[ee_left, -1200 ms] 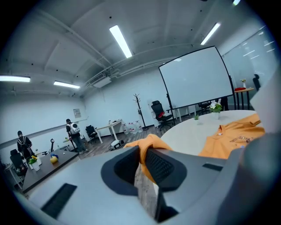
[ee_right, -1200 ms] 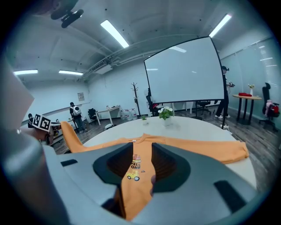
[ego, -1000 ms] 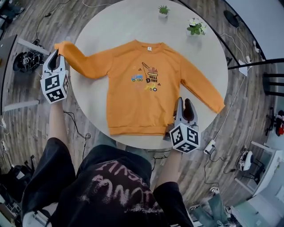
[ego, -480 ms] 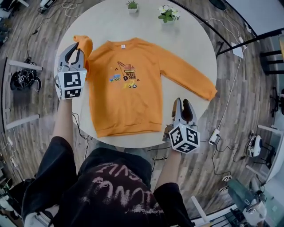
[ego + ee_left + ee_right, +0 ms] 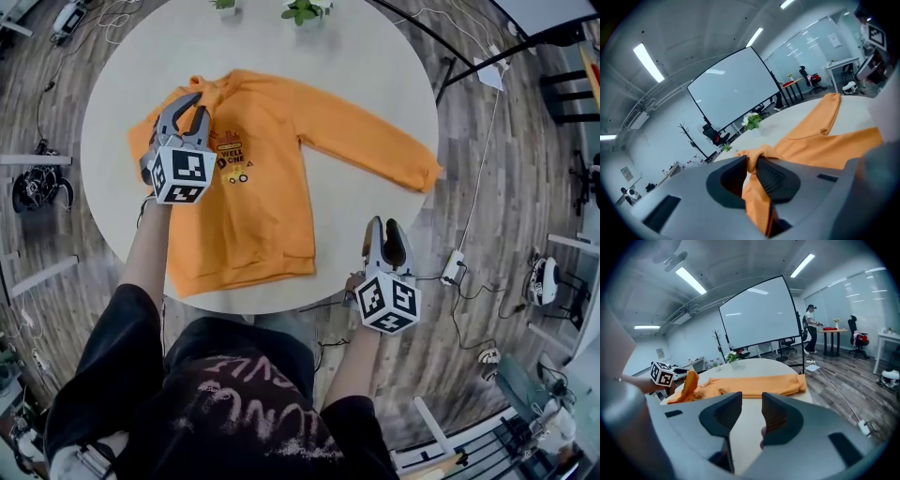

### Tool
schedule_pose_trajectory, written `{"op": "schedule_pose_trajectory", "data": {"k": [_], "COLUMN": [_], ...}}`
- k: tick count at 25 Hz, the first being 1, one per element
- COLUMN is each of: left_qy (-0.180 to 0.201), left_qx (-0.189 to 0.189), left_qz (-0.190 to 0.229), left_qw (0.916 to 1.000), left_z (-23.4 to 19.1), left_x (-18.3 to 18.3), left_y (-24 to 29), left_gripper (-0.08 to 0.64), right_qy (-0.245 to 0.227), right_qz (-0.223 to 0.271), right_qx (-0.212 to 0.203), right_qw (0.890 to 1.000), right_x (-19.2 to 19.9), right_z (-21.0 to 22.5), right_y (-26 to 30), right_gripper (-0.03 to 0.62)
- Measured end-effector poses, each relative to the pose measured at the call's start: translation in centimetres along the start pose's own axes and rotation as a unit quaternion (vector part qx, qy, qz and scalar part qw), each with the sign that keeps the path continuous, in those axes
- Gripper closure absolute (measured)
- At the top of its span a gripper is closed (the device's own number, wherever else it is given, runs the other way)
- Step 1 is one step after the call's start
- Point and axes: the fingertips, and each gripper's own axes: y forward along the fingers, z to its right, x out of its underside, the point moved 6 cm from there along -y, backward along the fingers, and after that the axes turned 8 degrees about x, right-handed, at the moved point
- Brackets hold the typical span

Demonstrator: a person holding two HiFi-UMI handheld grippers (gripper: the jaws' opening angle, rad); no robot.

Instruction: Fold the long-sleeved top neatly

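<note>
Round white table [image 5: 375,56], wood floor [image 5: 506,234], potted plants [image 5: 300,9] at far edge. Left hand-held gripper [image 5: 192,101] clamped on one sleeve [image 5: 754,197] of orange top [image 5: 262,187], over chest print. Top lies flat on table, other sleeve [image 5: 366,145] stretched right. Right hand-held gripper [image 5: 385,230] has jaws apart, empty, off table's near edge.

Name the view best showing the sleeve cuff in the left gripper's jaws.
Left gripper view: the cuff sits pinched between its jaws. Head view: the left gripper mostly hides it. Right gripper view: only a distant raised sleeve.
</note>
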Motion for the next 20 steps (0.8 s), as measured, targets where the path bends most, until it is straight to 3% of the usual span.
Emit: {"op": "schedule_pose_trajectory", "data": {"k": [6,12,20], "left_qy": [0.0,-0.005,-0.077], "left_qx": [0.047,0.067,0.074], "left_qz": [-0.007,-0.007,0.007], "left_qw": [0.9989,0.9977,0.9942], "left_z": [4.1,5.8,6.0], "left_x": [-0.8,-1.5,-2.1], "left_y": [2.9,3.7,2.8], "left_gripper": [0.439,0.434,0.498], "right_qy": [0.009,0.014,0.021], "right_qz": [-0.009,-0.011,-0.003], "right_qx": [0.015,0.021,0.047], "right_qw": [1.0,1.0,0.999], "right_x": [0.9,1.2,0.0], "right_z": [2.8,4.1,8.4], "right_y": [-0.2,-0.4,0.5], "right_gripper": [0.454,0.454,0.451]}}
